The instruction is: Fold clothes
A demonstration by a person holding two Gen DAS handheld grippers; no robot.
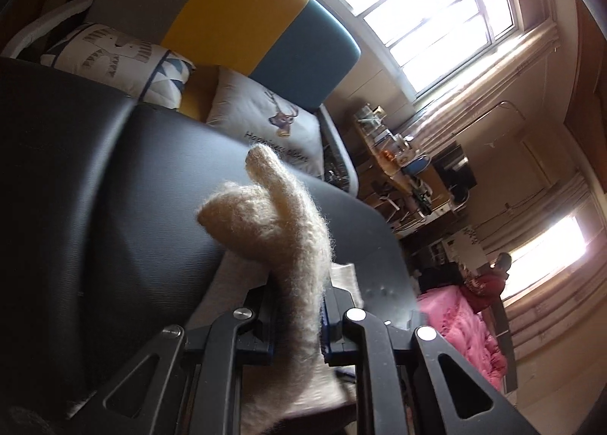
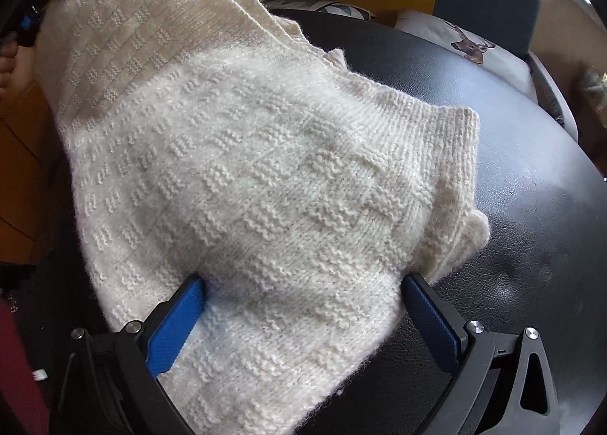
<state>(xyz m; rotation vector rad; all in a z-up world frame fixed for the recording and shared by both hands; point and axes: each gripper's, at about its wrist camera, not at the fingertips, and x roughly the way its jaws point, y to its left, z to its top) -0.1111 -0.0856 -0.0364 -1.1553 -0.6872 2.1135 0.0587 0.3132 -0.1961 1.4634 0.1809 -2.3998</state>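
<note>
Right hand-held gripper [image 2: 303, 306] gapes over the sweater [image 2: 265, 169]; left hand-held gripper [image 1: 297, 306] pinches its edge.

A white cushion [image 1: 265, 120], just beside the black table [image 1: 114, 177], bears script under a deer head; it begins "Happiness"; the rest is unreadable.

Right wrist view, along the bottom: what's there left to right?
Left blue finger pad → cream knit sweater lying between the fingers → right blue finger pad → bare black tabletop.
</note>
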